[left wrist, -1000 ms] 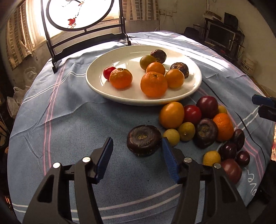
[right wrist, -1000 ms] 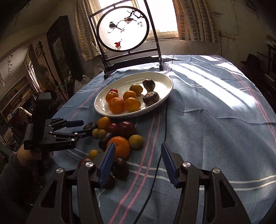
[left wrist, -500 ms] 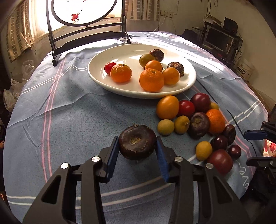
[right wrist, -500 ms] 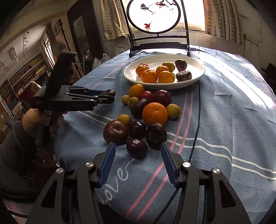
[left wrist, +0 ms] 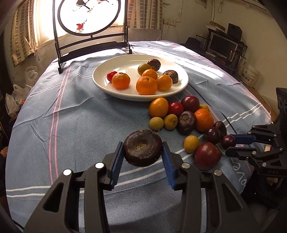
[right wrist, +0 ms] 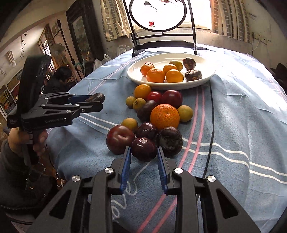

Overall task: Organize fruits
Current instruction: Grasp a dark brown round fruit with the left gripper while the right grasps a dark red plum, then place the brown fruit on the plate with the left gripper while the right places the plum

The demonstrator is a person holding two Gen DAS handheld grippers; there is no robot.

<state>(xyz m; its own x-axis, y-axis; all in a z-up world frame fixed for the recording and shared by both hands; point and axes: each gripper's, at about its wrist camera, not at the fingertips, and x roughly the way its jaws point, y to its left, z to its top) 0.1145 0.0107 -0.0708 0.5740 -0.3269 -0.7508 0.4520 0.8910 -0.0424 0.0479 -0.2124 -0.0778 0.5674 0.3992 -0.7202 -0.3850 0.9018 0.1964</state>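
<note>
My left gripper [left wrist: 143,155] is shut on a dark brown flat round fruit [left wrist: 143,147] and holds it lifted above the cloth; it also shows in the right wrist view [right wrist: 96,97]. My right gripper [right wrist: 144,152] has its jaws close on both sides of a small dark purple fruit [right wrist: 144,149] at the near end of the loose fruit pile [right wrist: 157,111]; the fruit rests on the cloth. The white plate [left wrist: 100,84] at the table's far side holds oranges, a red fruit, a green one and dark fruits.
A blue striped cloth [left wrist: 71,116] covers the round table. A black stand with a round painted screen [left wrist: 89,16] is behind the plate. A black cable [right wrist: 211,114] runs across the cloth right of the pile. A person sits at far left [right wrist: 61,78].
My left gripper closed on the dark brown fruit and lifted it off the cloth. My right gripper moved in to the pile's near end and narrowed around the small dark purple fruit.
</note>
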